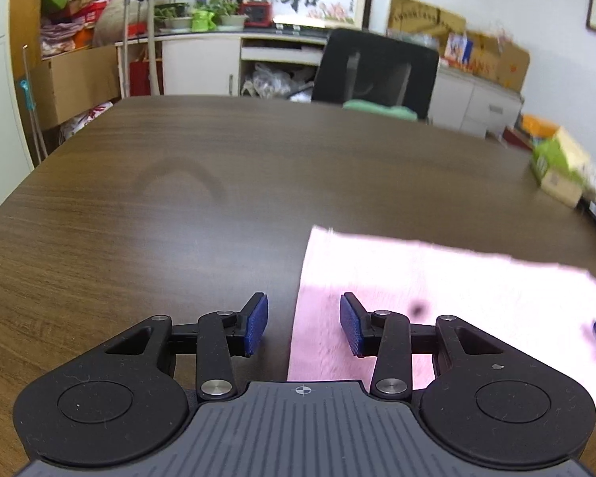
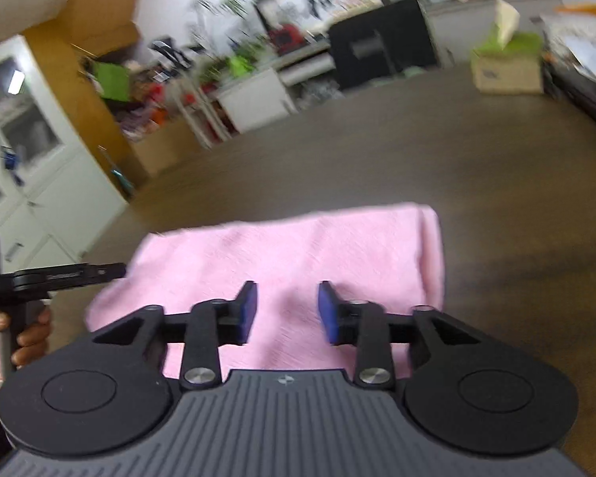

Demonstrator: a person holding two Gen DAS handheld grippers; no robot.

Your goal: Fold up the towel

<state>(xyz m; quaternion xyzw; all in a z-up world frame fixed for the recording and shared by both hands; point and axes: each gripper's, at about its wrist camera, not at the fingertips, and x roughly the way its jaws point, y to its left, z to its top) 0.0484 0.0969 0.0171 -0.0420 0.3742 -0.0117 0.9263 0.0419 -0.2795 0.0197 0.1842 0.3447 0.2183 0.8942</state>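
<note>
A pink towel [image 1: 457,286] lies flat on the brown wooden table [image 1: 178,198]. My left gripper [image 1: 304,318] stands open over the towel's left edge, one blue pad above bare wood and the other above cloth, with nothing pinched. In the right wrist view the towel [image 2: 298,246] shows a rounded fold along its right side. My right gripper [image 2: 286,306] hovers open above the towel's near part, its pads apart and clear of the cloth. The left gripper [image 2: 59,274] enters that view from the left, held by a hand [image 2: 28,338].
A green and yellow tissue box [image 1: 560,167] sits on the table at the far right, also visible as the tissue box [image 2: 504,59]. A black office chair [image 1: 377,67] stands behind the far table edge. Cabinets, plants and cardboard boxes line the walls.
</note>
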